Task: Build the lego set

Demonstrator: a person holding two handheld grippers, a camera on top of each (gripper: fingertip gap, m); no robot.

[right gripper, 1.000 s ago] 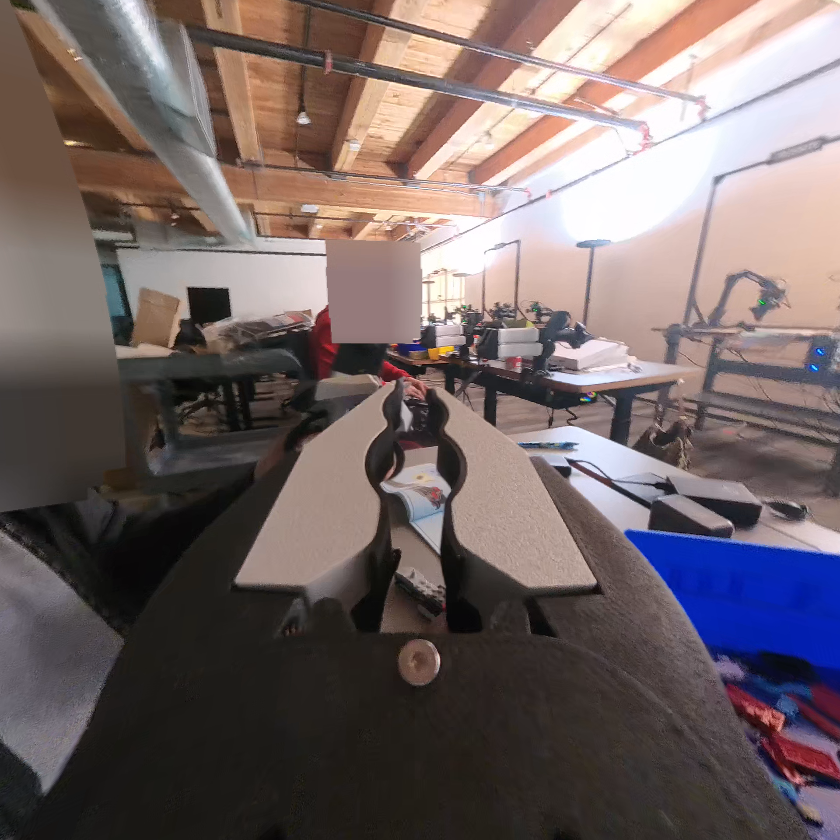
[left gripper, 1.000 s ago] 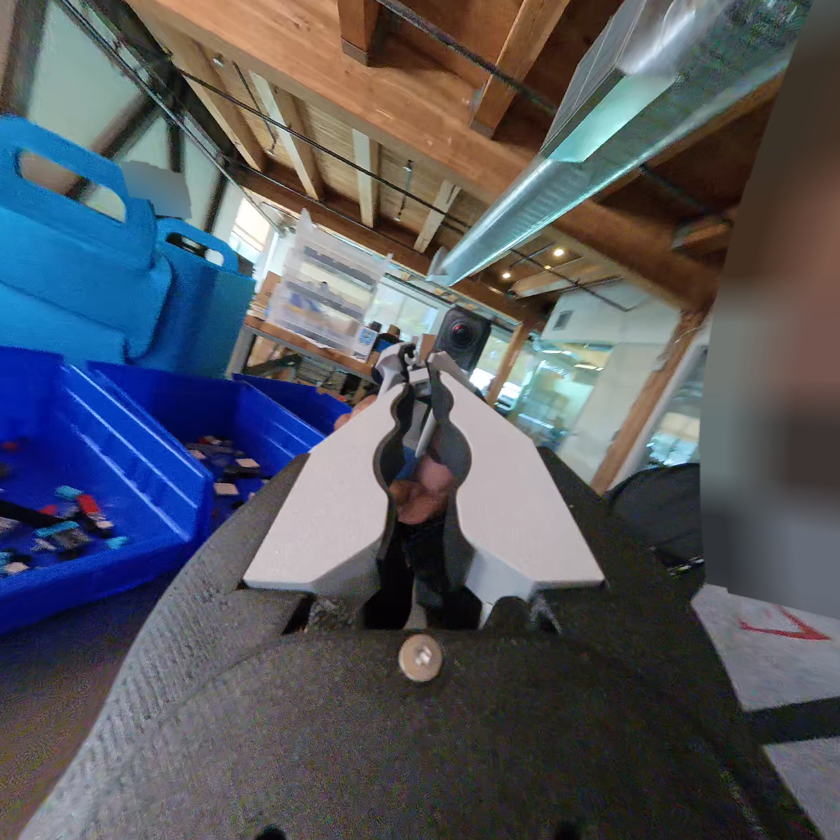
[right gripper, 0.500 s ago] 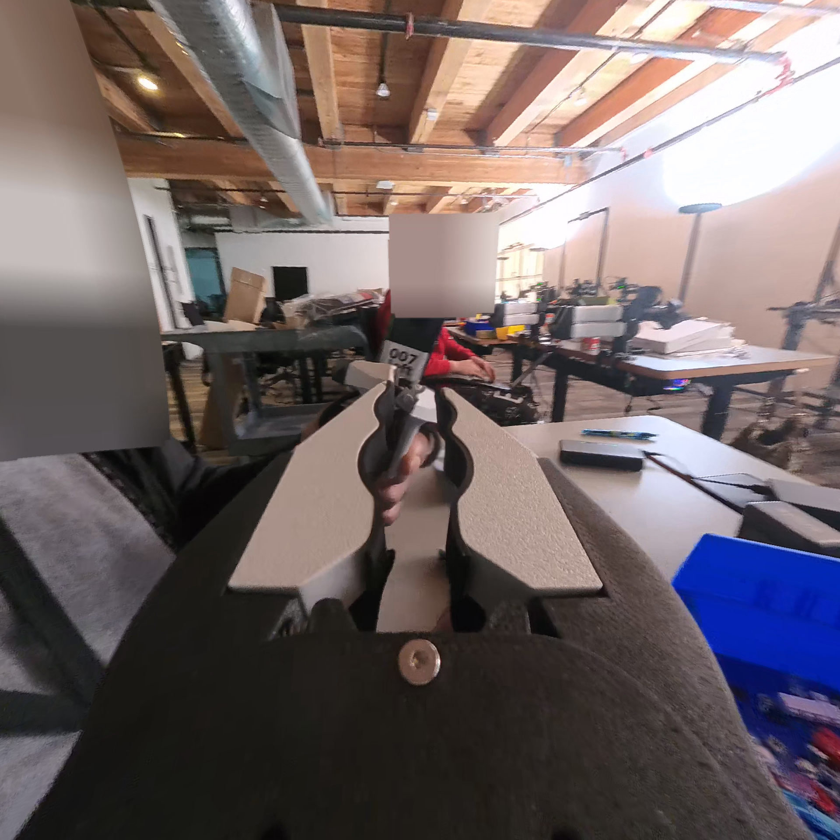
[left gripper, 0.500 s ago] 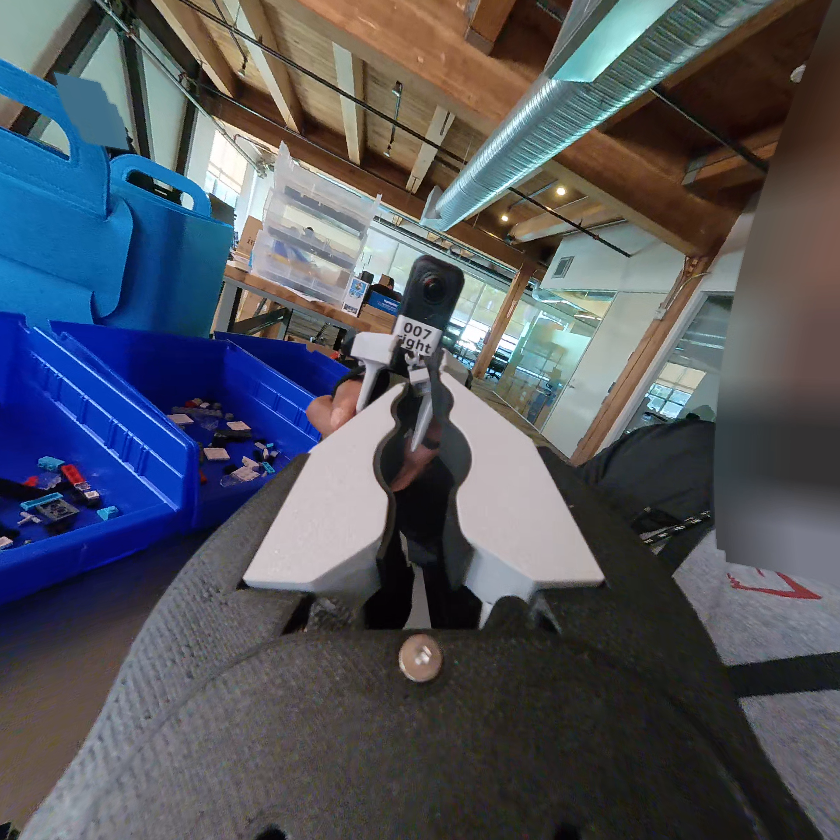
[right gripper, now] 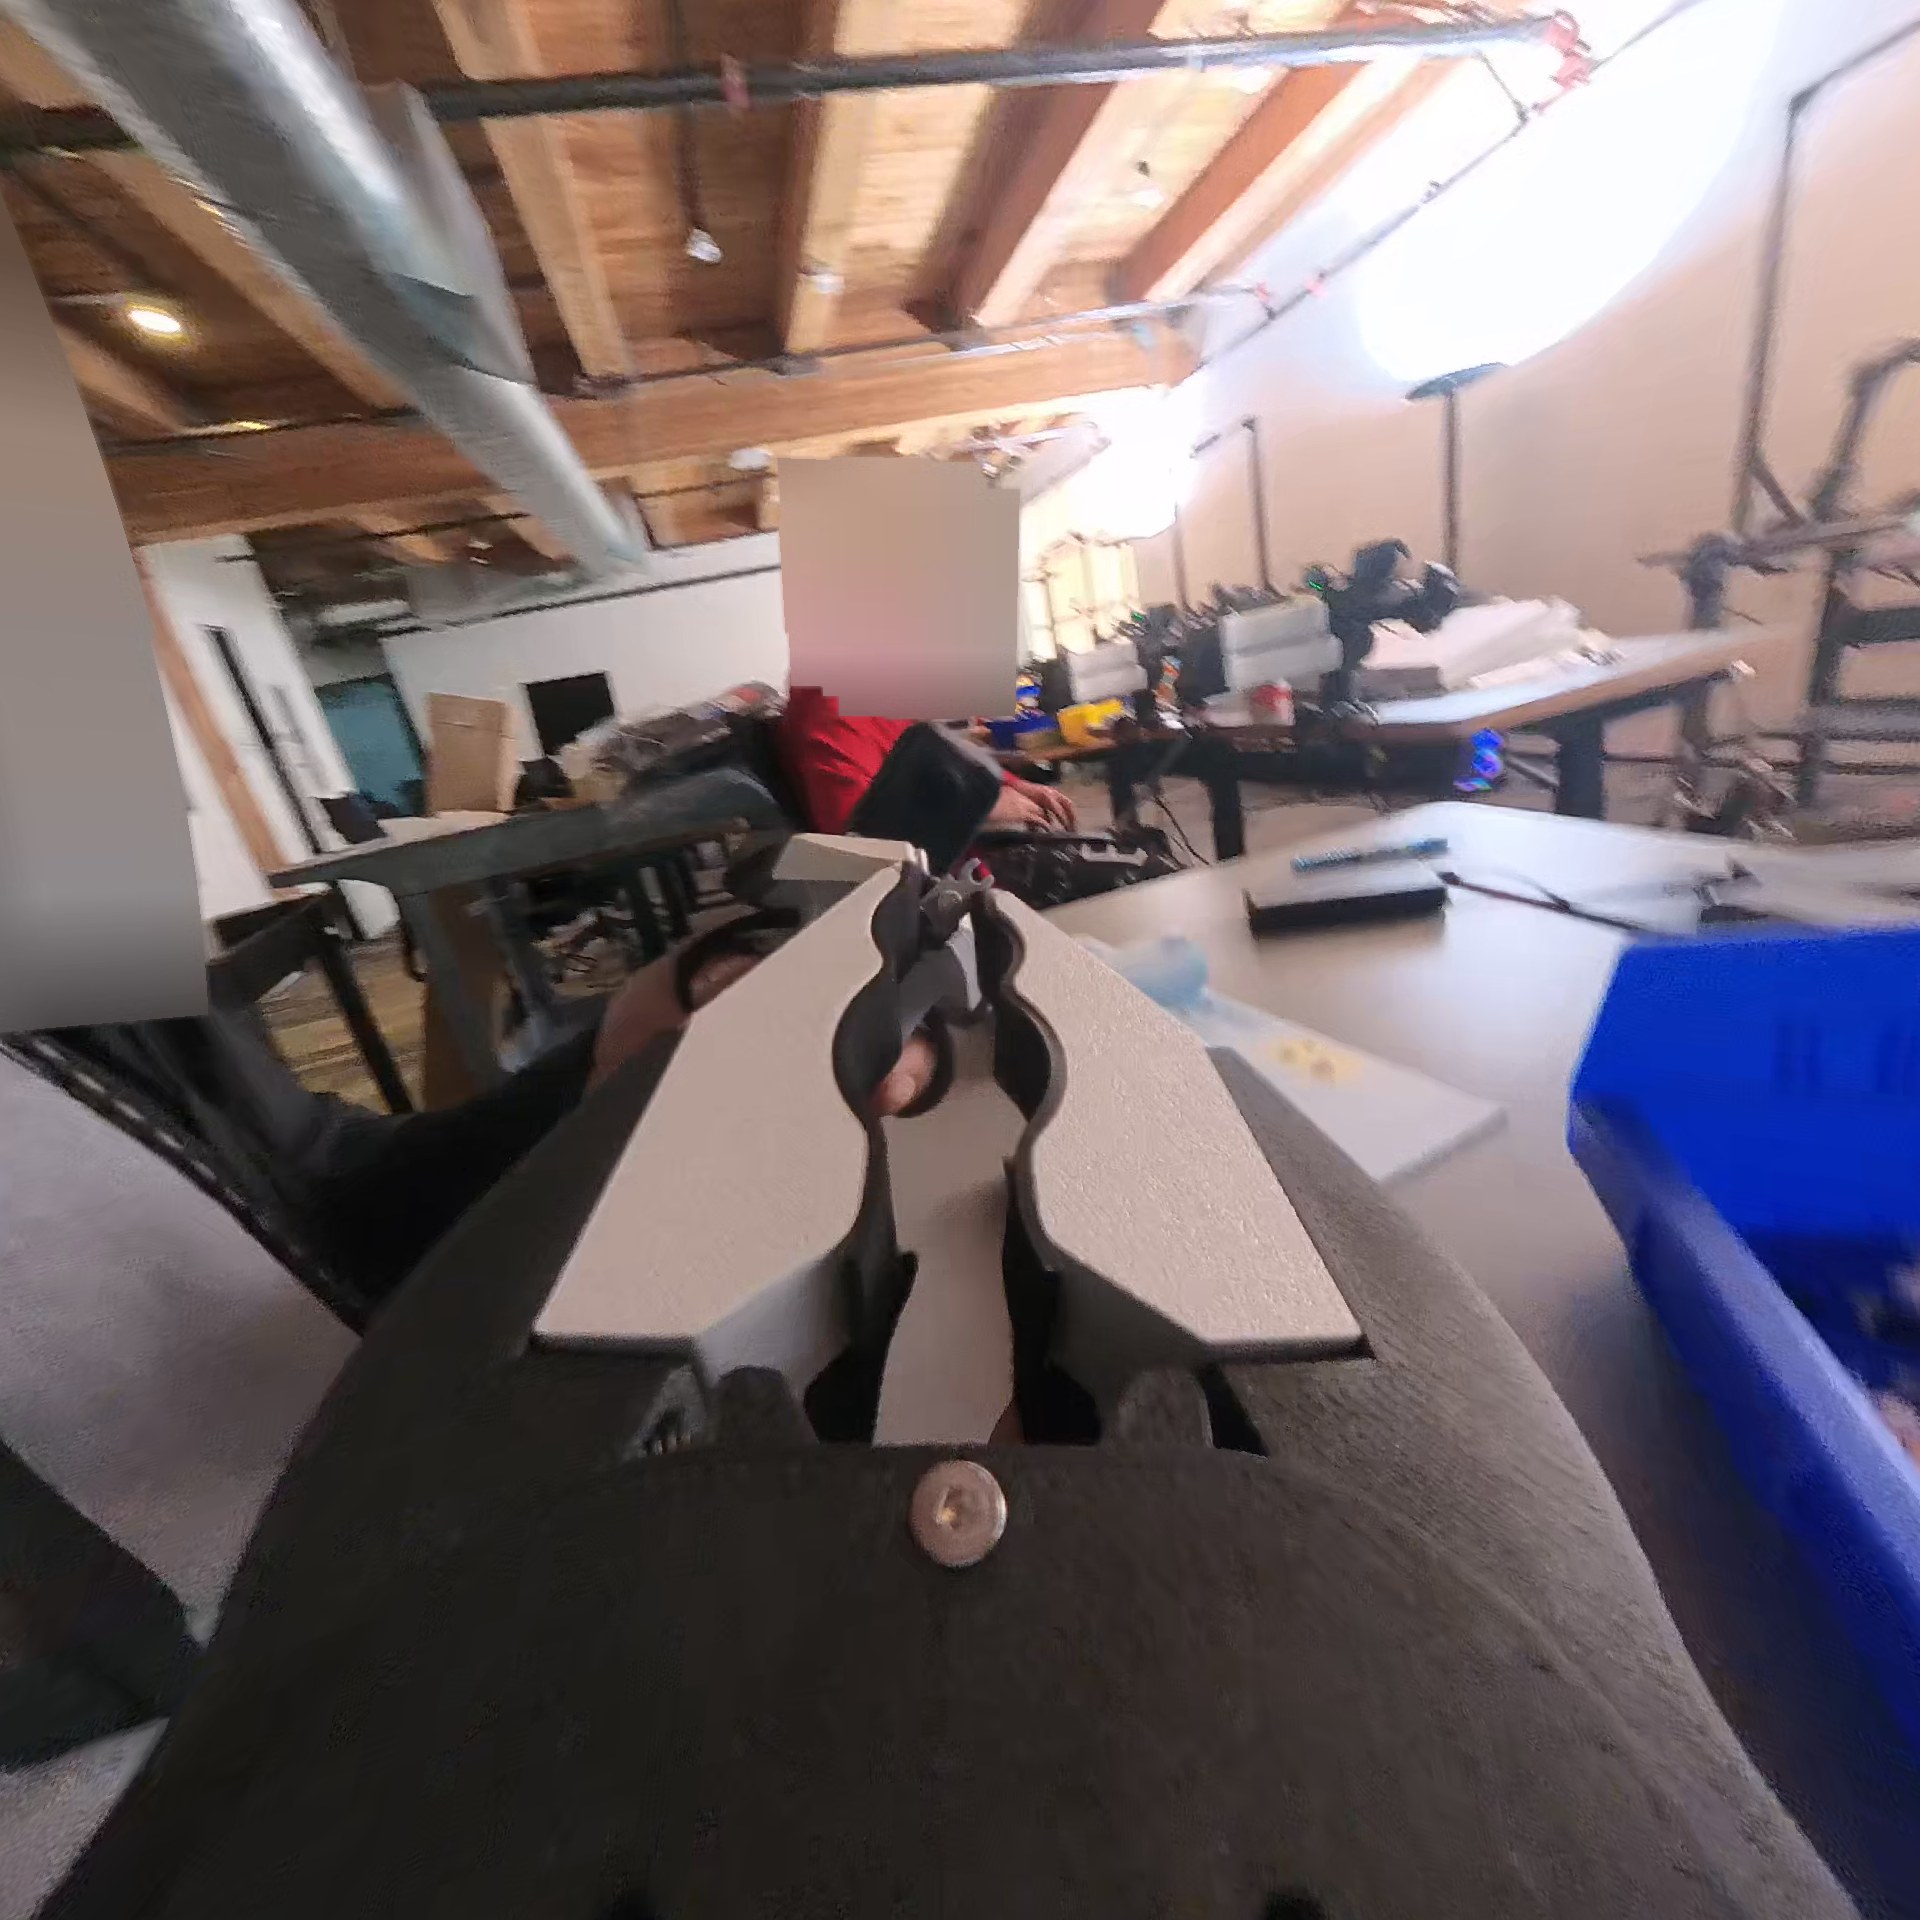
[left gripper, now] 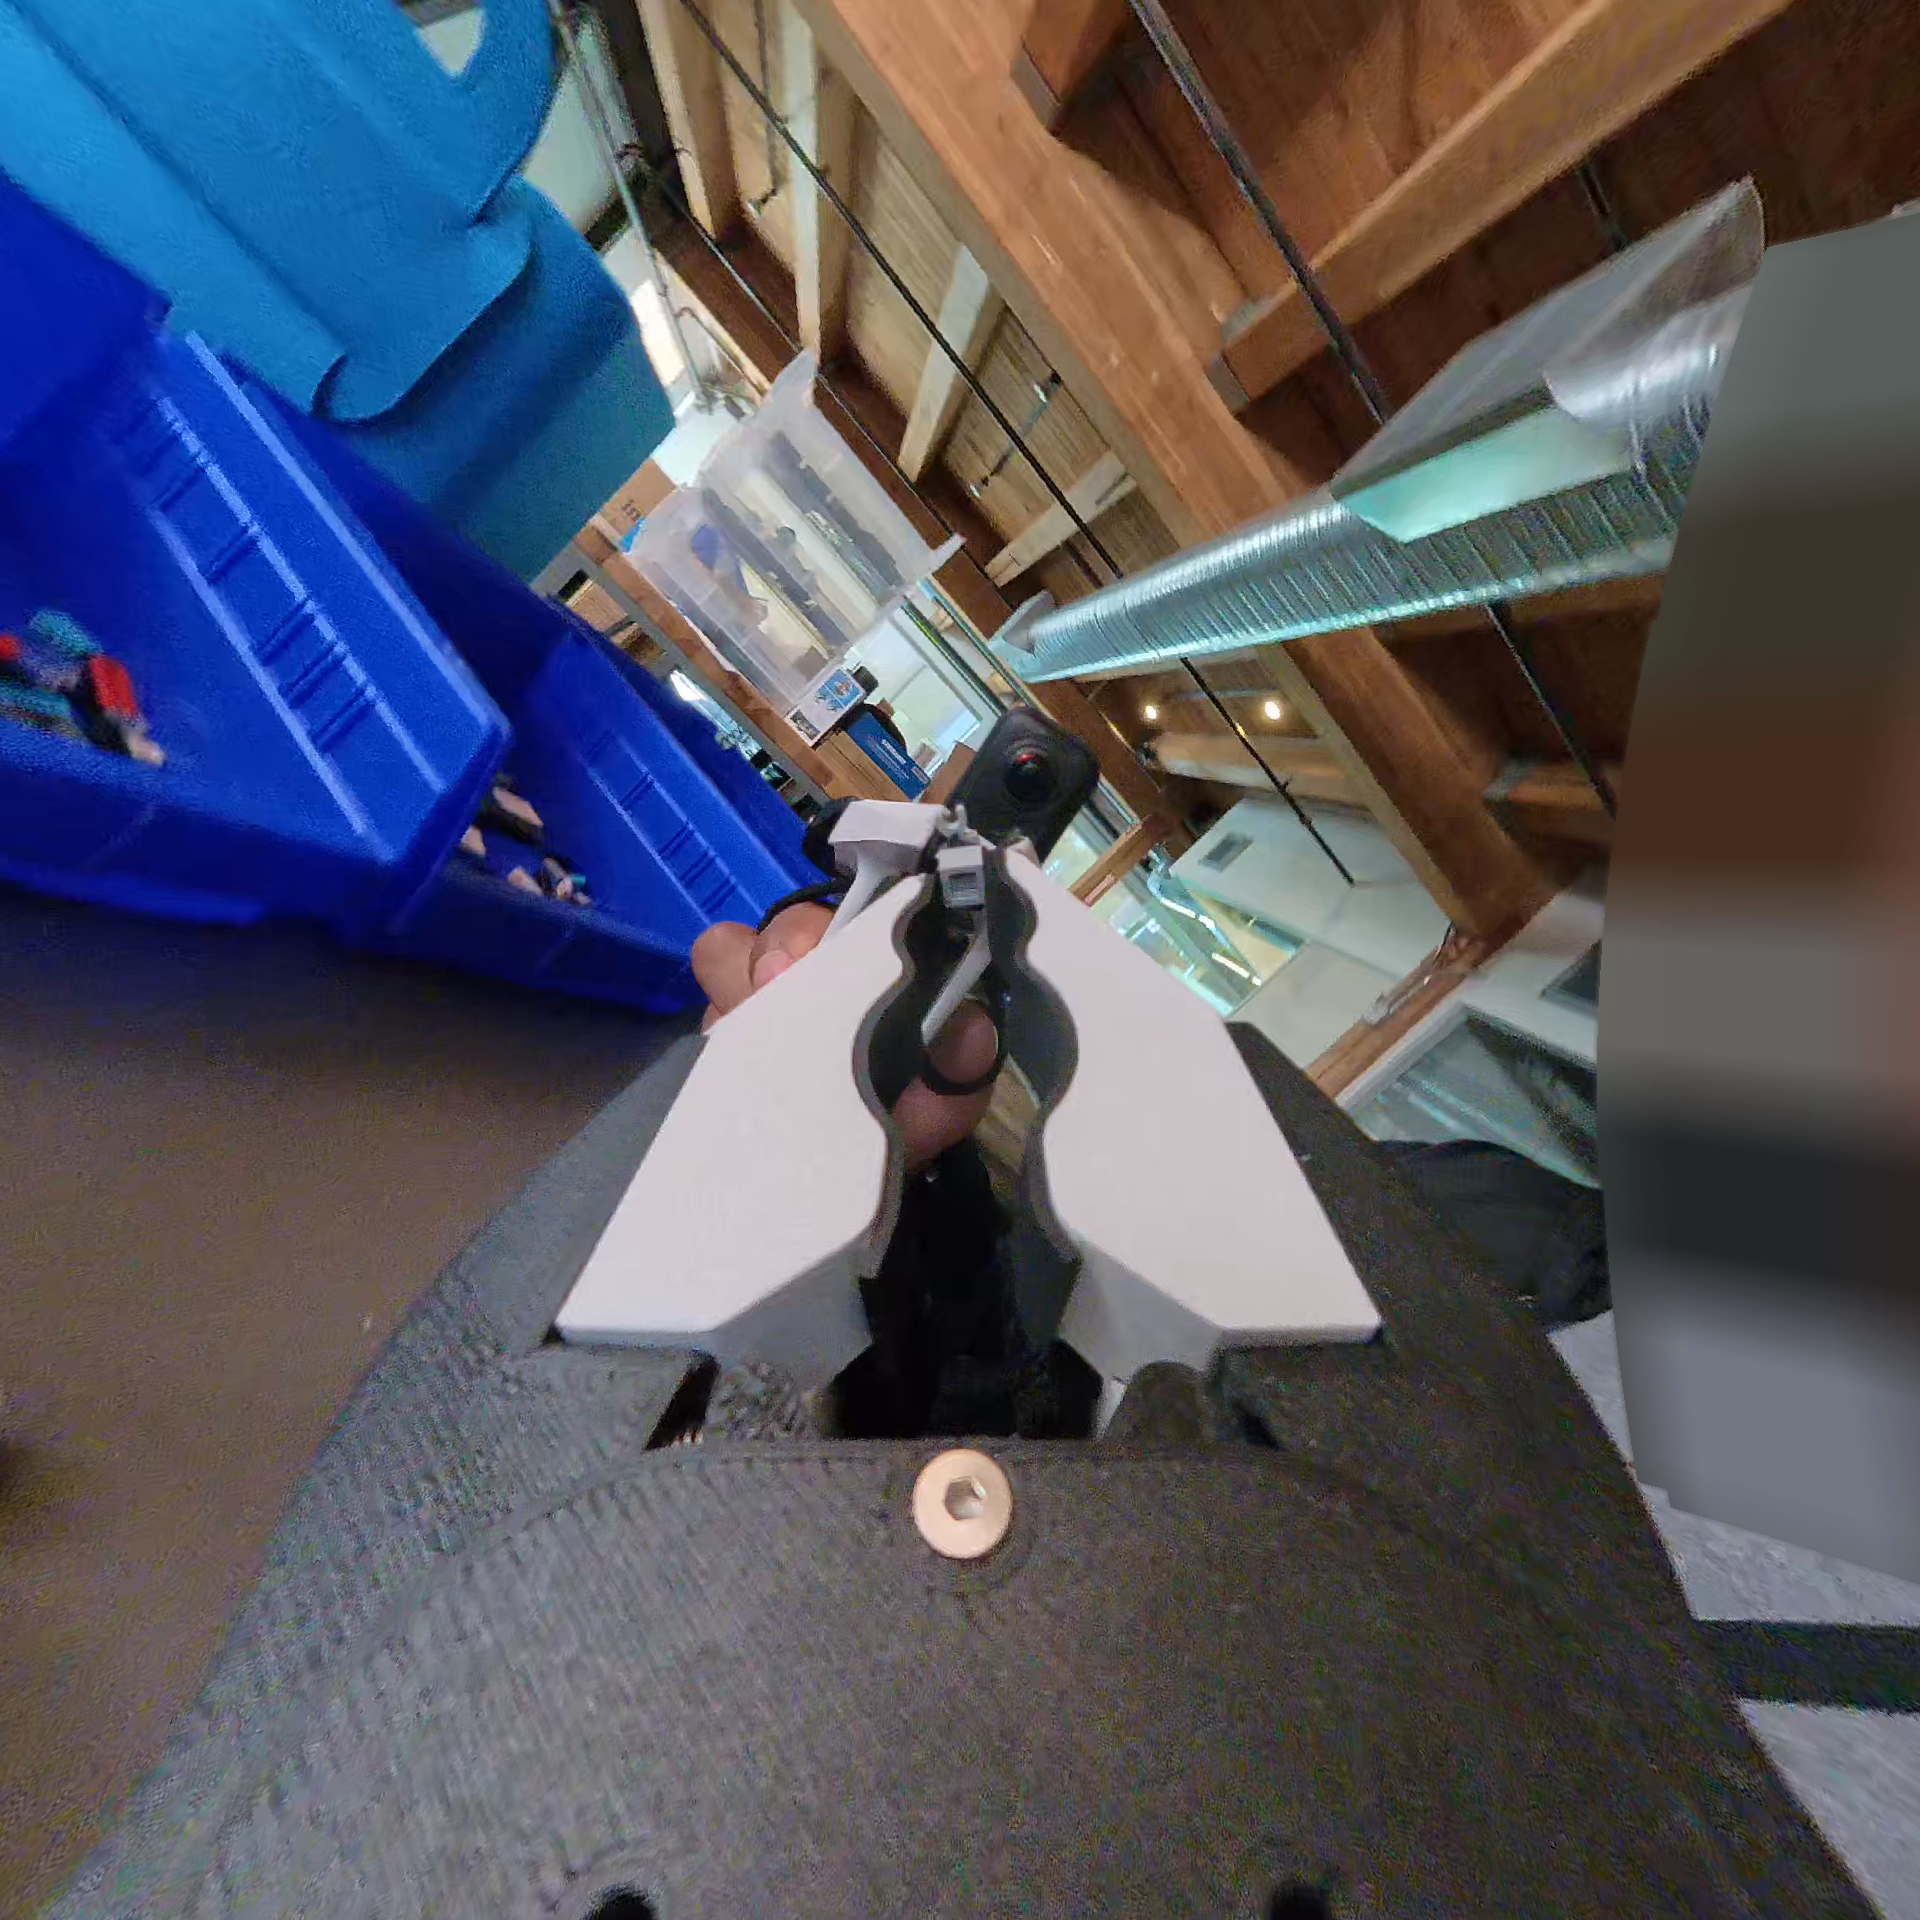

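My left gripper [left gripper: 961, 888] is shut on a small grey lego piece [left gripper: 961, 881] at its fingertips, held up in the air. My right gripper [right gripper: 945, 896] is shut on a small dark grey lego piece [right gripper: 951, 894]. The two grippers point at each other, tip to tip. In the left wrist view the right gripper's camera [left gripper: 1023, 774] and a hand [left gripper: 748, 961] sit just beyond the tips. In the right wrist view the left gripper's black body [right gripper: 925, 795] sits just beyond. I cannot tell whether the two pieces are joined.
Blue bins [left gripper: 312, 675] with loose lego pieces [left gripper: 83, 686] stand on the dark table [left gripper: 208, 1143] at the left, blue felt bags [left gripper: 416, 260] behind. In the right wrist view a blue bin [right gripper: 1766, 1091], an open booklet [right gripper: 1299, 1070] and a black box [right gripper: 1340, 894] lie on the table.
The right gripper swung away from the table toward the left gripper until the tips met. The left view has rolled and tilted upward. Both grippers stayed shut.
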